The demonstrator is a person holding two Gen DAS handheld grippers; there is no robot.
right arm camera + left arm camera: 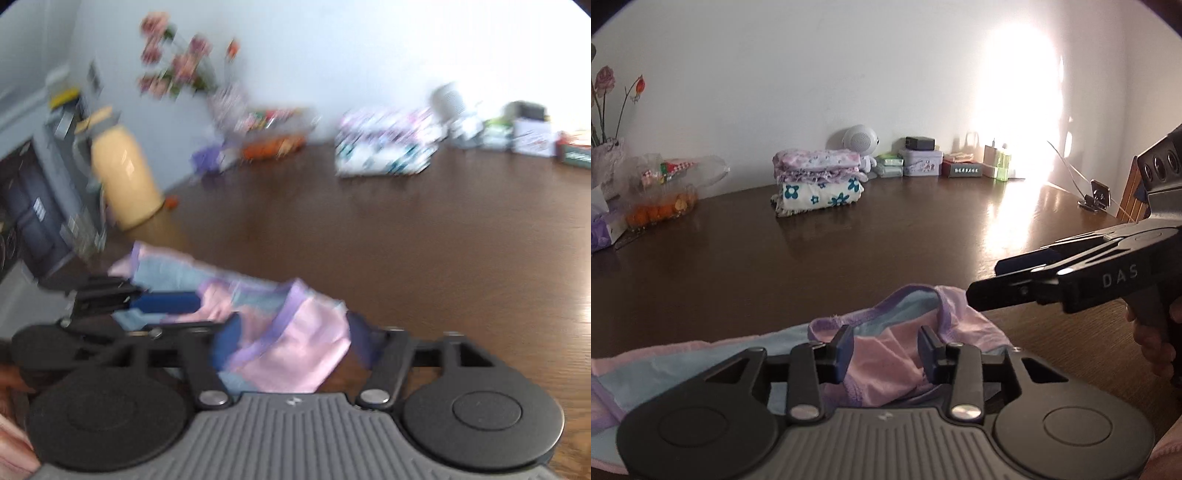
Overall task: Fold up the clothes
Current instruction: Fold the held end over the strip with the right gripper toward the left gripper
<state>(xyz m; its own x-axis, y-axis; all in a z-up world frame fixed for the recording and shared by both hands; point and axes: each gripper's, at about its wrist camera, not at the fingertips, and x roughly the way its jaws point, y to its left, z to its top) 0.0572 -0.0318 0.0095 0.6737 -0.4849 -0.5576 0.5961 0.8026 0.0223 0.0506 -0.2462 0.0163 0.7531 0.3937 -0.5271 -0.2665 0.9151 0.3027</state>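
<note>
Ribbed grey body with matte black discs fills the lower frame. Left hand-held gripper (886,350): blue pads part-open, crumpled pink cloth bunched between them; whether they press it cannot be told. Right hand-held gripper (291,343): jaws spread wide, straddling the cloth, not pinching. Garment (886,332), soft pink and pale blue with lilac trim, lies rumpled at lower centre on the glossy dark wood surface (886,240). Folded floral stack (818,181) upper centre.

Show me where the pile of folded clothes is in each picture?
Left wrist view: pile of folded clothes left of centre, far on the table, by the wall.
Right wrist view: same pile, blurred, right of centre, up top.
Shared landmark: the round white speaker just right behind it.
</note>
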